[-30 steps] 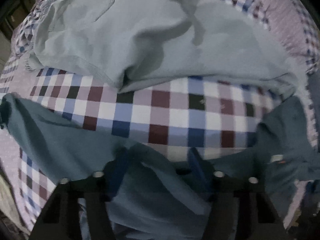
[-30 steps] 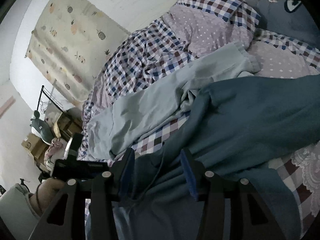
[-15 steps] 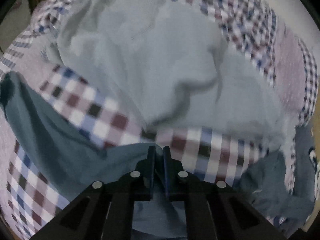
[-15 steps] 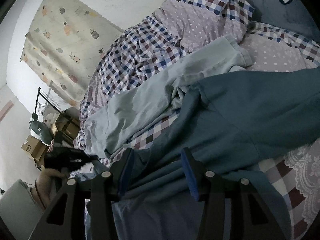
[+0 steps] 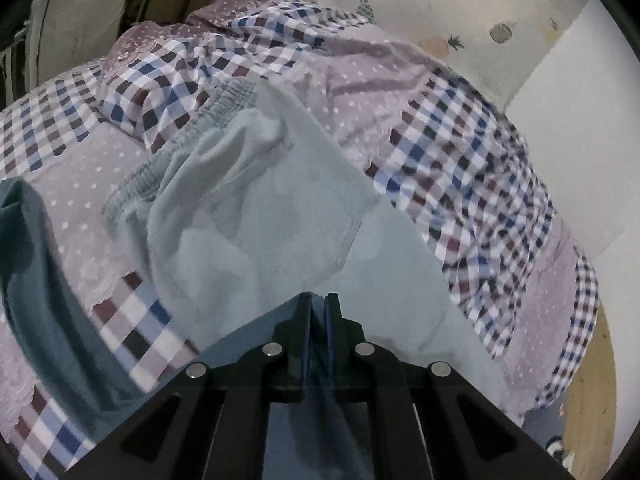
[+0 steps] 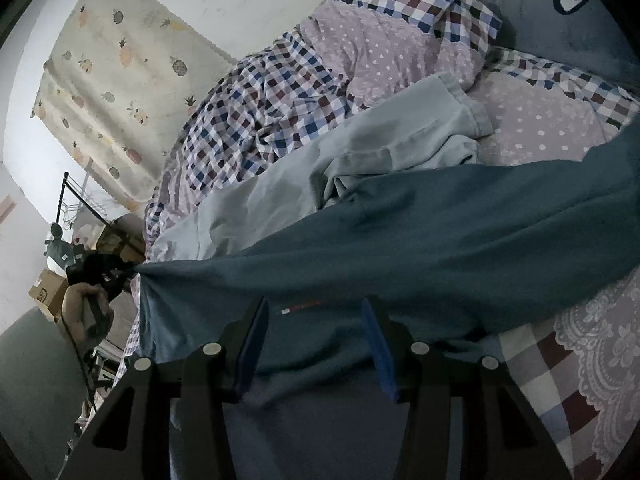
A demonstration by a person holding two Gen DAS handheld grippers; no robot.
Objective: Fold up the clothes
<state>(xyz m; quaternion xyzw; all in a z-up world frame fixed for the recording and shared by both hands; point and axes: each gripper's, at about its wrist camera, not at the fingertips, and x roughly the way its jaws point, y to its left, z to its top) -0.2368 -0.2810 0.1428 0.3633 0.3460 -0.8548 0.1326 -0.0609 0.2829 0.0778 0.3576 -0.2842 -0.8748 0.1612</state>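
**Q:** Right wrist view first, biggest thing down: what lies where?

**A:** Underneath everything is the bed's patchwork quilt of purple dotted and navy-maroon checked cotton (image 6: 384, 52), bunched up toward the far edge by the wall. Across its near side stretches the dark teal knit garment (image 6: 440, 232), pulled taut from the right edge of the bed to the left, where one corner is pinched. Behind it, toward the middle of the bed, lie the pale grey-green cotton trousers with an elastic waistband (image 6: 360, 152); the teal cloth overlaps their near edge.

**Q:** And the claws?

**A:** The left gripper (image 5: 318, 320) is clamped on a fold of the teal garment (image 5: 40, 300), which runs thin between its closed blue pads. From the right wrist it shows at the left, in a person's hand (image 6: 82, 308), with the cloth drawn to a point. The right gripper (image 6: 316, 336) stands about half wide over the teal fabric; whether its pads (image 6: 378, 340) touch the cloth I cannot tell.

**Q:** Anything smaller?

**A:** A white tag with red (image 6: 300, 307) on the teal cloth, between the right fingers.
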